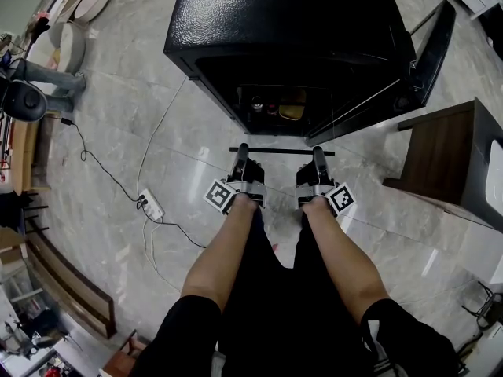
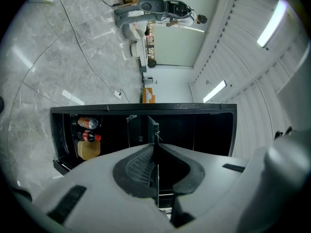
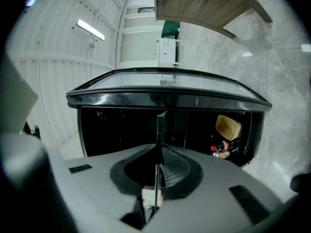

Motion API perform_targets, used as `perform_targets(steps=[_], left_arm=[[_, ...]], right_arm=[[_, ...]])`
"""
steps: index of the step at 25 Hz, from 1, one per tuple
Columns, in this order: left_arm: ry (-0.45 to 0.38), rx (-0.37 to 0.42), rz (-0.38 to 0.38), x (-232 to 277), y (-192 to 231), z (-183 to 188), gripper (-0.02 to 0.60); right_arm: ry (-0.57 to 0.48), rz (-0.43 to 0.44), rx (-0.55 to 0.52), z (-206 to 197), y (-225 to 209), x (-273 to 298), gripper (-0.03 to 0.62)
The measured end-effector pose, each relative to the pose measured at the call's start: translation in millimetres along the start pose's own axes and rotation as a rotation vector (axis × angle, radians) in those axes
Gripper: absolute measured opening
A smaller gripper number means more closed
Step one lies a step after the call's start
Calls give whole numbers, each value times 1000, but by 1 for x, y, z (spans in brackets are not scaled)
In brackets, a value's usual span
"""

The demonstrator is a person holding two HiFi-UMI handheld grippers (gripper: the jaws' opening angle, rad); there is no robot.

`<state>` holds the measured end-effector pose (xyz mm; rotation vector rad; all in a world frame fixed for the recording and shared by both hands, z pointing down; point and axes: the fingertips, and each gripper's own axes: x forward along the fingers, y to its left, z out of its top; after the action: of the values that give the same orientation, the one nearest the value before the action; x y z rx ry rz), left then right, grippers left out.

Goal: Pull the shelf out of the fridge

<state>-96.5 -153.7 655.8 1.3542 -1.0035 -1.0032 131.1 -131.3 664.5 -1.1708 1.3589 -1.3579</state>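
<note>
A black mini fridge (image 1: 275, 22) stands on the floor with its door (image 1: 428, 45) swung open to the right. The glass shelf (image 1: 281, 150), with a black front bar, is out in front of the opening, held level. My left gripper (image 1: 242, 149) is shut on its left part and my right gripper (image 1: 317, 151) on its right part. In the left gripper view the shelf (image 2: 156, 130) shows edge-on as a thin line pinched between the pads of the left gripper (image 2: 156, 149). The right gripper view shows the same: the shelf (image 3: 160, 125) is clamped in the right gripper (image 3: 159, 152).
Bottles (image 2: 90, 137) and a yellow container (image 2: 88, 149) sit low inside the fridge. A dark wooden table (image 1: 448, 159) stands to the right. A power strip (image 1: 151, 204) with a cable lies on the floor to the left. My legs are below the grippers.
</note>
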Motion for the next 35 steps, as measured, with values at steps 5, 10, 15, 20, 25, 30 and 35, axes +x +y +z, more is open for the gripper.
perform_targets(steps=[5, 10, 15, 20, 25, 30, 35], left_arm=[[-2, -6, 2, -6, 0, -2, 35], [-3, -1, -3, -10, 1, -2, 35], [2, 5, -2, -14, -1, -2, 36], [4, 12, -12, -17, -4, -2, 37], [14, 21, -15, -20, -5, -3, 37], [12, 13, -23, -25, -7, -4, 37], [17, 8, -33, -30, -11, -8, 37]], right_arm=[[8, -1, 5, -1, -1, -5, 38], [8, 2, 10, -2, -1, -9, 38], [21, 4, -8, -4, 1, -12, 38], [26, 4, -2, -6, 0, -15, 38], [24, 5, 3, -8, 0, -20, 38], [37, 13, -7, -8, 2, -21, 40], [58, 31, -27, -6, 10, -25, 40]])
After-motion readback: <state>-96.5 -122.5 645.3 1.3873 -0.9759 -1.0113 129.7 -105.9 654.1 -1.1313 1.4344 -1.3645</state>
